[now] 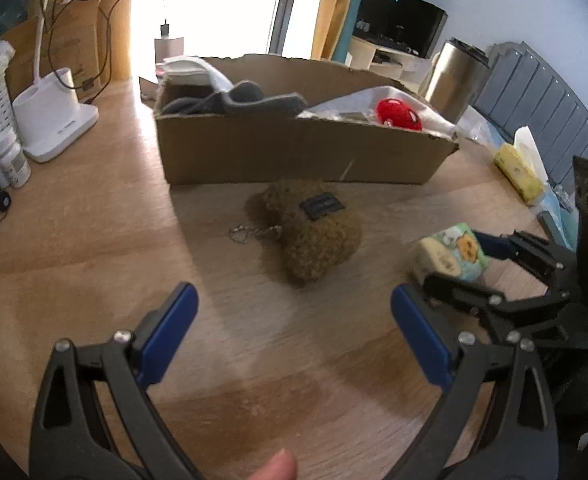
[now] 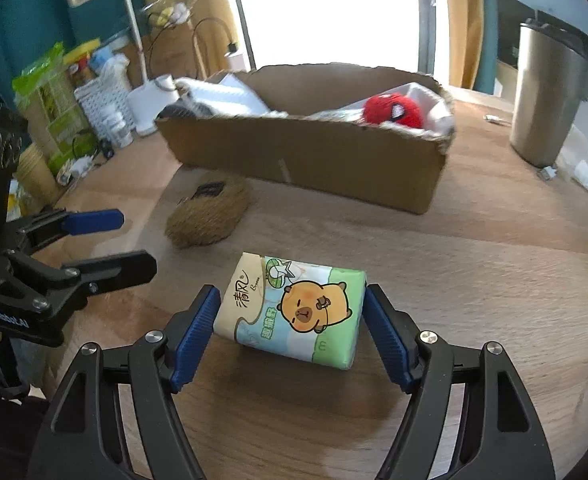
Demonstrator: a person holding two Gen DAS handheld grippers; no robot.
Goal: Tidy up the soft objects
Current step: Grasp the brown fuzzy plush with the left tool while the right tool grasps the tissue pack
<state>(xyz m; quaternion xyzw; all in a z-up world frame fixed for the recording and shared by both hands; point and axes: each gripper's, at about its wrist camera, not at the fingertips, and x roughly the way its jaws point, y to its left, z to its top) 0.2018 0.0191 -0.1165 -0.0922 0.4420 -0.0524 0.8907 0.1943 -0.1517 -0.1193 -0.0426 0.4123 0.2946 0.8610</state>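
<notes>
My right tool (image 2: 290,334) has its blue ribbed pads either side of the tissue pack (image 2: 294,308); whether they press it or only flank it I cannot tell, they look just touching. My left tool (image 1: 294,336) stands wide with nothing between its pads, the brown plush toy (image 1: 310,228) ahead of it on the surface (image 1: 94,240), near the cardboard box (image 1: 294,152) beyond.

The risk I see: the pack sits skewed between my right pads, so one corner meets a pad first. If I close from here it may twist or squirt forward, because the film wrap looks slick and the tissue inside gives. Squeezing hard could crumple it. My two tools are also near each other; a careless sweep could knock them together.

The plush is shaggy, rounded and limp, with a flat dark patch and a thin metal chain (image 1: 250,234) trailing to my left that could snag. The box is rough, torn-edged board, already holding a red plush ball (image 1: 398,114)
</notes>
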